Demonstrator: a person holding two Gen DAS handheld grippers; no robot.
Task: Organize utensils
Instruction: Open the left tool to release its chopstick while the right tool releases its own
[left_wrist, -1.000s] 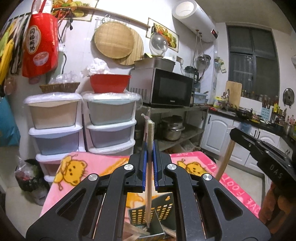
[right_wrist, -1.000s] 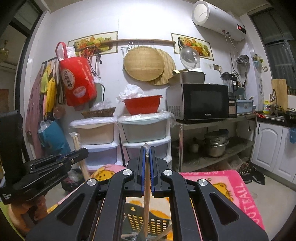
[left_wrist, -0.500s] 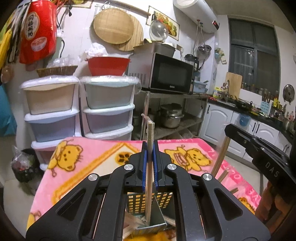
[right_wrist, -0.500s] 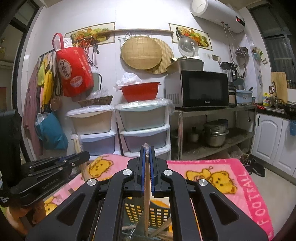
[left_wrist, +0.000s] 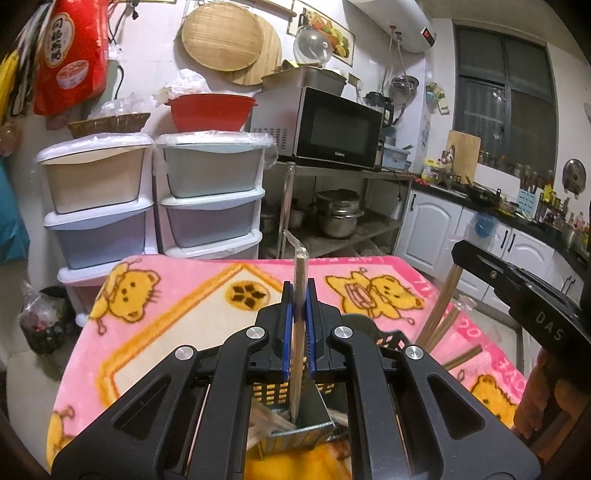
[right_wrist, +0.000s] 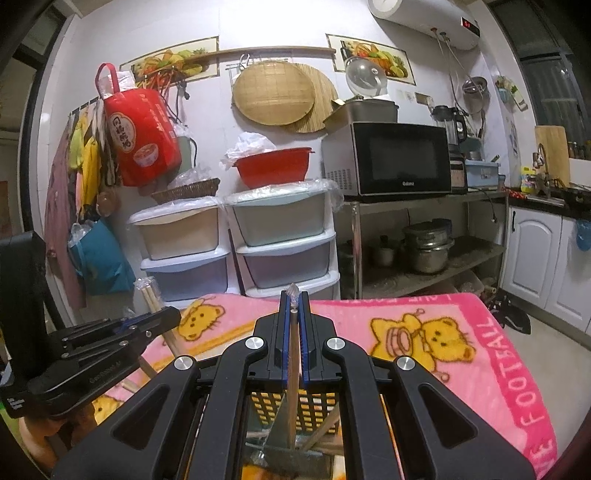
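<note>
In the left wrist view my left gripper (left_wrist: 298, 291) is shut on a pair of plastic-wrapped wooden chopsticks (left_wrist: 300, 269) held upright. Their lower end hangs inside a black perforated utensil basket (left_wrist: 269, 393) with a metal divider. In the right wrist view my right gripper (right_wrist: 294, 299) is shut on a wrapped wooden chopstick (right_wrist: 292, 354) standing over the same basket (right_wrist: 317, 406), where several sticks lie. The right gripper (left_wrist: 517, 295) with its chopsticks (left_wrist: 441, 310) shows at the right of the left view. The left gripper (right_wrist: 110, 343) shows at the left of the right view.
The basket stands on a table under a pink blanket (left_wrist: 177, 306) with yellow bears. Behind the table are stacked plastic drawers (left_wrist: 207, 195) and a metal shelf with a microwave (left_wrist: 325, 127) and pots. White cabinets (right_wrist: 532, 258) line the right side.
Both grippers have sunk toward the basket with their chopsticks, tilting down a little. More of the pink blanket shows, and the chopstick ends reach deeper into the basket.
</note>
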